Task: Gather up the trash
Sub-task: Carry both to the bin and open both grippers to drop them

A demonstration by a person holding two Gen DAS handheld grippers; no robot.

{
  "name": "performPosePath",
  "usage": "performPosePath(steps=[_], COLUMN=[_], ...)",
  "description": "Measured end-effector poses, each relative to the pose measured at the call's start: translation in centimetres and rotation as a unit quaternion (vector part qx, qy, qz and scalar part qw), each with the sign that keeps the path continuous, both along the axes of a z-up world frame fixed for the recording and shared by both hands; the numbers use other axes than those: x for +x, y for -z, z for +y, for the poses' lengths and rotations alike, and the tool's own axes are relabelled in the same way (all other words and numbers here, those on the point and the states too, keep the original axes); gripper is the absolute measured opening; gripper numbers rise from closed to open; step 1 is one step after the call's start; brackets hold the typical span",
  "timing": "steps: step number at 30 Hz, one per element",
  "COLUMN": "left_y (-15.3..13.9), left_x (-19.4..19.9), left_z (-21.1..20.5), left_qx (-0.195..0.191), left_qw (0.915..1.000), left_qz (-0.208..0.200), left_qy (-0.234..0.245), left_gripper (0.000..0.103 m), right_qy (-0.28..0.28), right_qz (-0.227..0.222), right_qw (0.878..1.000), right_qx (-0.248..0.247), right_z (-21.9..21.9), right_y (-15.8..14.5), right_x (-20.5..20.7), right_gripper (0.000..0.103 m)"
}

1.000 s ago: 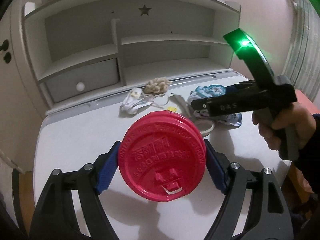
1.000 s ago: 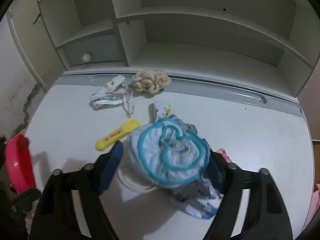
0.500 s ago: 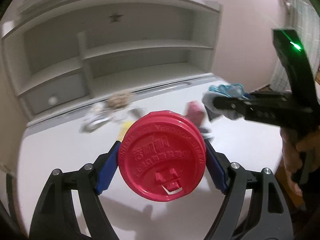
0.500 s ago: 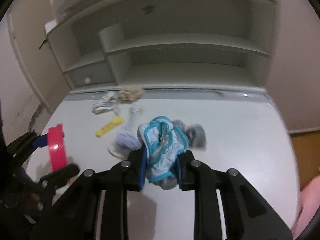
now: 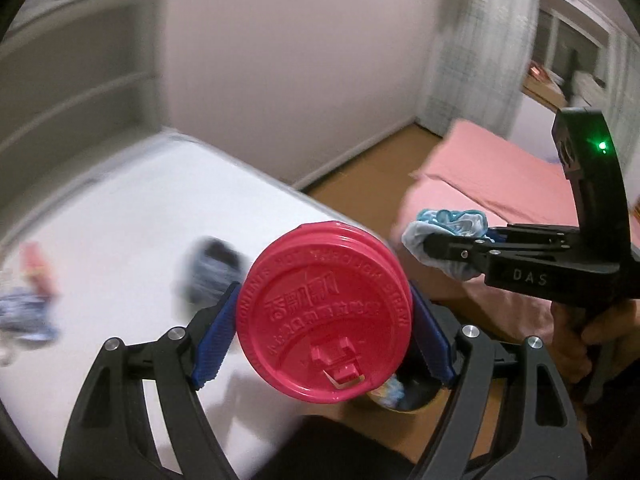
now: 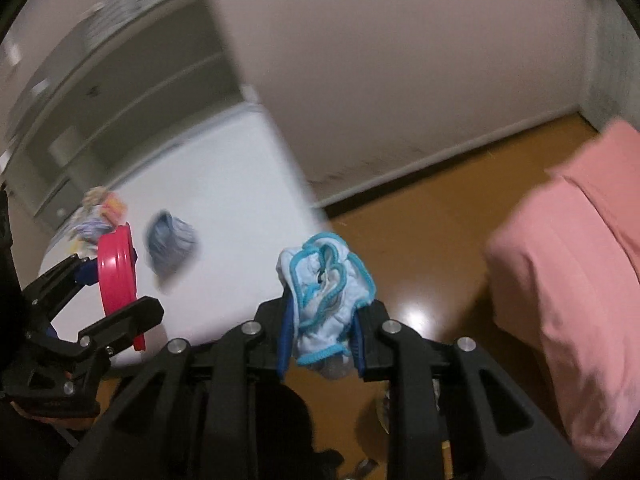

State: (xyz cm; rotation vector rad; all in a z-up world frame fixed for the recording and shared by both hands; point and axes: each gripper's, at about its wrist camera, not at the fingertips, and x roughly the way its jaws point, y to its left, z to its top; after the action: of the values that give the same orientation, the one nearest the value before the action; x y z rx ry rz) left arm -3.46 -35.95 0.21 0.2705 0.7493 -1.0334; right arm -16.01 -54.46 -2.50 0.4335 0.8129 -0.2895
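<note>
Left wrist view: left gripper [image 5: 324, 332] is clamping the red lid [image 5: 324, 314] edge-on across its width, jaws wide. A bin [image 5: 400, 394] is showing directly below the lid's lower rim, off the desk [image 5: 132, 216] edge, mostly hidden. Right gripper [image 5: 448, 246] is hanging to the right, over the floor.

Right wrist view: right gripper [image 6: 322, 330], having just been closing, is pinching the blue-trimmed cloth [image 6: 324, 292] with jaws narrow. Bin hard to make out here; the left hand seems nearer to it.

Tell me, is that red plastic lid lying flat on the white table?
No, the red lid is held up off the white table, clamped edge to edge between the blue pads of the left gripper.
</note>
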Motion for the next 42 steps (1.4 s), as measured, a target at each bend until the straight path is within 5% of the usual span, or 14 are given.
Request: performPosePath(steps=[11, 20, 32, 36, 42], left_y=[10.2, 20.5, 24.4, 24.4, 24.7], left_x=[-7.4, -8.5, -8.8, -8.8, -8.9], left_z=[-12.0, -16.8, -19.1, -19.0, -19.4], left_qx=[0.059, 0.141, 0.171, 0.172, 0.172], left_qw=[0.9877, 0.9723, 0.9643, 0.9628, 0.9587], left_qz=[0.053, 0.100, 0.128, 0.133, 0.151], left_qy=[0.135, 0.157, 0.157, 0.161, 0.168], left_gripper=[0.078, 0.078, 0.080, 0.083, 0.090], right_qy=[0.099, 0.110, 0.115, 0.119, 0.128], right_qz=[0.097, 0.175, 0.188, 0.179, 0.168], right_qw=[0.987, 0.968, 0.961, 0.963, 0.965], right_qx=[0.080, 0.142, 0.166, 0.162, 0.154], right_z=[-8.1, -9.9, -10.7, -11.3, -11.5], right_y=[13.8, 24.4, 26.9, 26.6, 25.2], right_x=[-10.1, -12.0, -12.4, -12.6, -12.9], right_gripper=[0.024, 0.024, 0.025, 0.053, 0.055])
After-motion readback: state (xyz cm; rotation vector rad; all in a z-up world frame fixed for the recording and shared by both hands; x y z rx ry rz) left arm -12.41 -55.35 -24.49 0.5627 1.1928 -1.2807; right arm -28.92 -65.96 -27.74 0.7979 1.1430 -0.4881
